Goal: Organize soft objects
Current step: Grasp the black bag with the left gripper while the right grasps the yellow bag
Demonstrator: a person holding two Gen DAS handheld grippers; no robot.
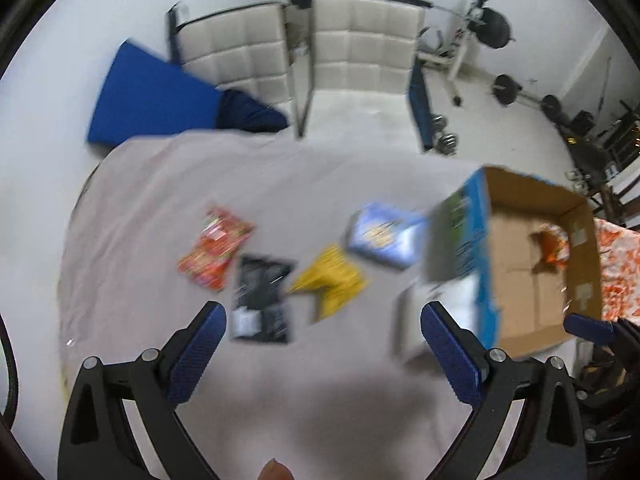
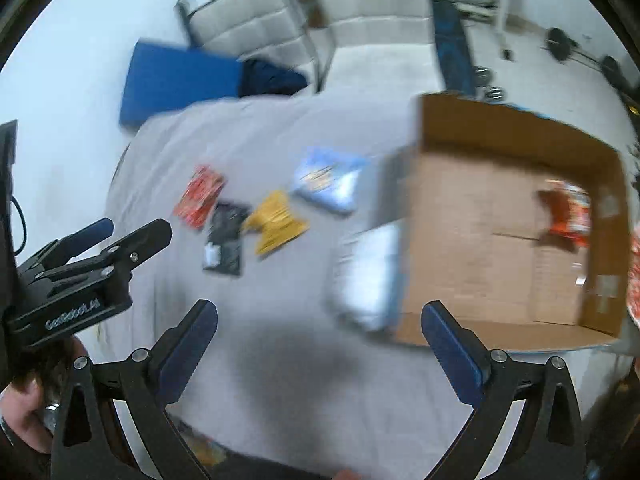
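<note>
Both views motion-blurred. Counter point(image 1: 168, 184) draped in a pale grey cloth; two white quilted chairs point(image 1: 360, 48) stand past its far edge, a blue mat point(image 1: 152, 96) beyond the far left corner.

Open cardboard box point(image 2: 500, 128) sits at the right edge, an orange packet point(image 2: 568, 216) lying inside near its right wall. A white packet point(image 2: 368, 276) touches the box's left wall.

Mid-counter, four soft packets clustered: red point(image 1: 216, 248), black point(image 1: 264, 300), yellow point(image 1: 330, 280), blue point(image 1: 384, 236). Black lies between red and yellow, just beside both.

Left gripper point(image 1: 320, 316) and right gripper point(image 2: 320, 312): jaws spread wide, holding nothing, above the near edge.
</note>
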